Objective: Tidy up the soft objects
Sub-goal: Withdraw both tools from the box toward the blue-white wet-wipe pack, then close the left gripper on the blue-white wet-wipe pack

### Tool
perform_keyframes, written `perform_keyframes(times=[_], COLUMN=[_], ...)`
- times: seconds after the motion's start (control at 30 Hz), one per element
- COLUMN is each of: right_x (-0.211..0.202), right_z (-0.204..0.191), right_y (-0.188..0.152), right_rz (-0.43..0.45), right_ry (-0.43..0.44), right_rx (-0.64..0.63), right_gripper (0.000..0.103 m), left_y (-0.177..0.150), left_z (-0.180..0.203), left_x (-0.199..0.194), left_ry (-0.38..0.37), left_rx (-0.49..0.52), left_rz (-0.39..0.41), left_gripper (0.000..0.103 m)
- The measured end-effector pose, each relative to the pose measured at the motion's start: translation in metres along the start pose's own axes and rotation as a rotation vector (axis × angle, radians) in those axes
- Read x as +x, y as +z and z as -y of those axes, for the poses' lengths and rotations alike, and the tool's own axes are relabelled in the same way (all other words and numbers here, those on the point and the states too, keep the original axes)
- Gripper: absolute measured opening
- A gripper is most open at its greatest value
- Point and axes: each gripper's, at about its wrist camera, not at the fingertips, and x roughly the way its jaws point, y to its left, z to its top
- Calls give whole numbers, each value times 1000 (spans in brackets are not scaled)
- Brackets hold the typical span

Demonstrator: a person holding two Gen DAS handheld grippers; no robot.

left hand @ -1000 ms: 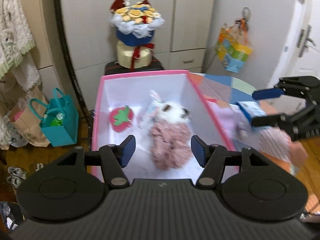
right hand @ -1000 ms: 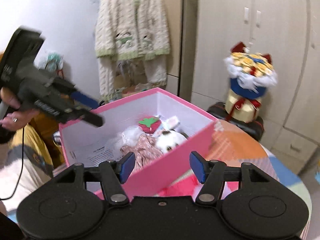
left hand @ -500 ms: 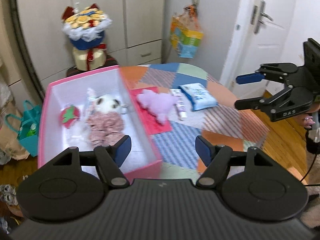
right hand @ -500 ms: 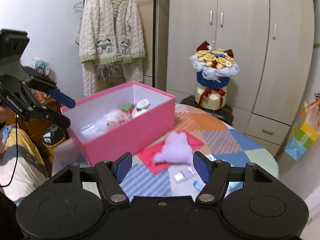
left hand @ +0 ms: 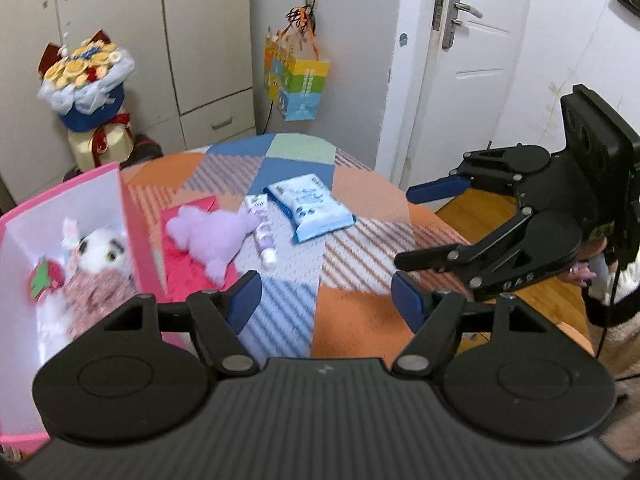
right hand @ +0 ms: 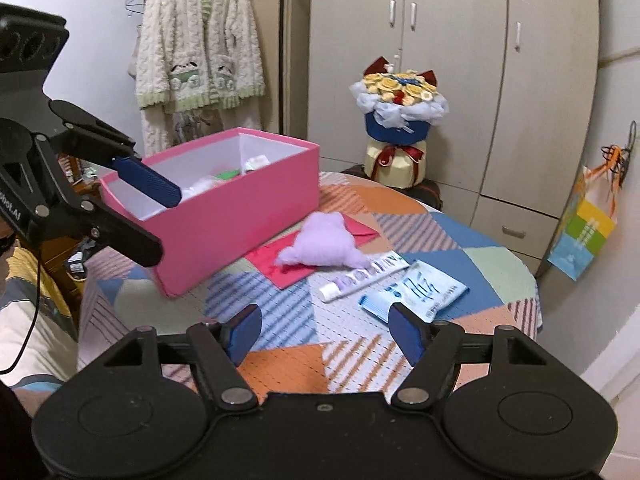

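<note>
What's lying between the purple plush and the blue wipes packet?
A white tube lies between the purple plush toy and blue-white wipes packet; the right wrist view shows it best.

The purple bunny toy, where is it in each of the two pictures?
Left wrist view: the purple bunny toy lies left of centre on the red envelope, just right of the pink box.
Right wrist view: it lies at centre, right of the box.
Shared landmark: the white tube beside the toy.
</note>
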Motion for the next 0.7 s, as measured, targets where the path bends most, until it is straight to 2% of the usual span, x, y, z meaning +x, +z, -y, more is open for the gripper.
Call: perform_keyframes(times=[0.17,0.4,0.53,0.7], right_x=[18,51,69,105], right_z=[11,31,44,62], right_y=[-8,-18,-25,-26], right_rz=[-3,7,85,10], right_ry=[-40,-25,-37,-66], right_rx=[9,26,32,50], right_gripper=[75,75,75,75], left_y=[8,22,24,32], left_z=[4,-5,-16,-26], left_x=[34,99,134,173], left_ry=[26,-23,-20,5], left_rx=[-2,-117,-220,-274], left_rz=[32,-4,5,10], left_gripper=[71,68,67,65])
